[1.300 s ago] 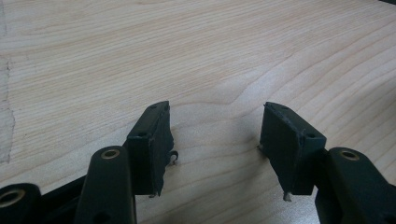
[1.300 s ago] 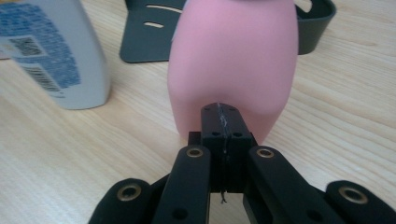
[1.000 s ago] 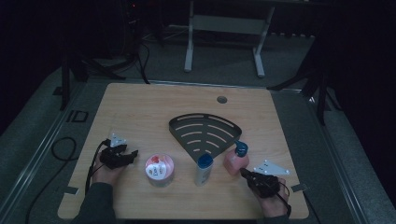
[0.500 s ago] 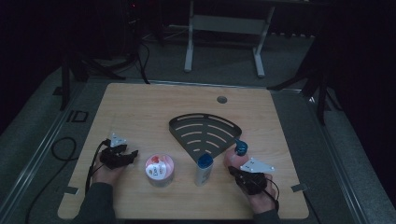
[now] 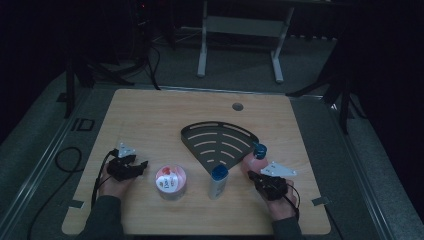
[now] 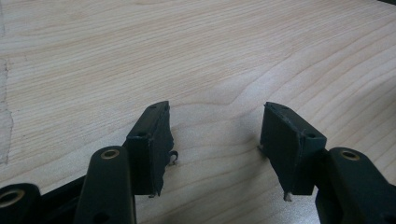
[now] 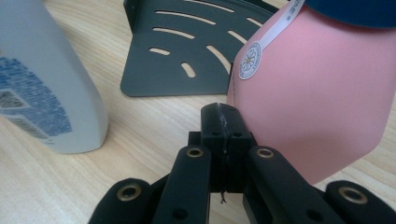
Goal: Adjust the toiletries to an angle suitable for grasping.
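Right gripper [image 5: 260, 176] has slid in toward the pink bottle [image 5: 253, 161] over the last second; it was lower right of it, well apart, and now its nose sits right at the bottle's base, lower centre-right of the high view. In the right gripper view the jaws are pressed fully together, nothing between them, and the closed tip [image 7: 223, 122] is just beside, maybe touching, the pink bottle [image 7: 322, 93] on the right half of the frame. Contact not certain from this angle. The bottle stands upright at the right edge of the black slotted rack [image 5: 216, 142], blue cap [image 5: 259, 149] on.

Left gripper [image 5: 137, 166] has not moved, lower left of the high view, resting on the table [image 5: 150, 115]. In its own view the jaws are wide apart with bare wood between them, holding nothing.

Other items unchanged: white bottle with blue cap [image 5: 218, 181] bottom centre, round tub [image 5: 170, 181] left of it. White bottle [image 7: 42, 88] also fills the left of the right gripper view.

Meaning: the approach to the pink bottle looks done, but closed jaws can't take it. Likely either a nudge toward the rack or the jaws must part first before any grasp. Pushing low on a tall bottle could tip it.
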`<state>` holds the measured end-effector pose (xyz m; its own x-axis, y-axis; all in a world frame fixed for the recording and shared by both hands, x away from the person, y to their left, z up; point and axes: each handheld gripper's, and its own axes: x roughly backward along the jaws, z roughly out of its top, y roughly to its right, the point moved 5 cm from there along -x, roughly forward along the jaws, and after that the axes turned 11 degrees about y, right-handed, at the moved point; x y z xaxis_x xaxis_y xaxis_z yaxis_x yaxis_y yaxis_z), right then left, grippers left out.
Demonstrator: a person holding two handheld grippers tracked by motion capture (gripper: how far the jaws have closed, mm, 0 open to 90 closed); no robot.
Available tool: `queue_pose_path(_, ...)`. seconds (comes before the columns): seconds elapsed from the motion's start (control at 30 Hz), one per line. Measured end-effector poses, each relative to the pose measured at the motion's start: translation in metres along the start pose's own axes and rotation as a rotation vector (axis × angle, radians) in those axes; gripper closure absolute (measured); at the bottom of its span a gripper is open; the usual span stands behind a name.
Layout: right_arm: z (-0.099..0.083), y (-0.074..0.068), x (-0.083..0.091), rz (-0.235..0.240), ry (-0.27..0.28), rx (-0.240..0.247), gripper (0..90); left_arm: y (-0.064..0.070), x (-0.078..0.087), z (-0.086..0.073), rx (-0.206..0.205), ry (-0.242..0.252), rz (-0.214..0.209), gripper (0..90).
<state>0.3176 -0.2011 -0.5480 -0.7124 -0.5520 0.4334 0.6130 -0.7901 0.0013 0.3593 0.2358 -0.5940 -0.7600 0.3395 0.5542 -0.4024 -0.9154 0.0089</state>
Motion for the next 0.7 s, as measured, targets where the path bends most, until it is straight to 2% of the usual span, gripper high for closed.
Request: queue_pose_path(0.7, 0.000, 0.013, -0.007, -0.049, 0.000, -0.010, 89.7, 0.000, 0.000, 0.000, 0.000, 0.000, 0.000, 42.8)
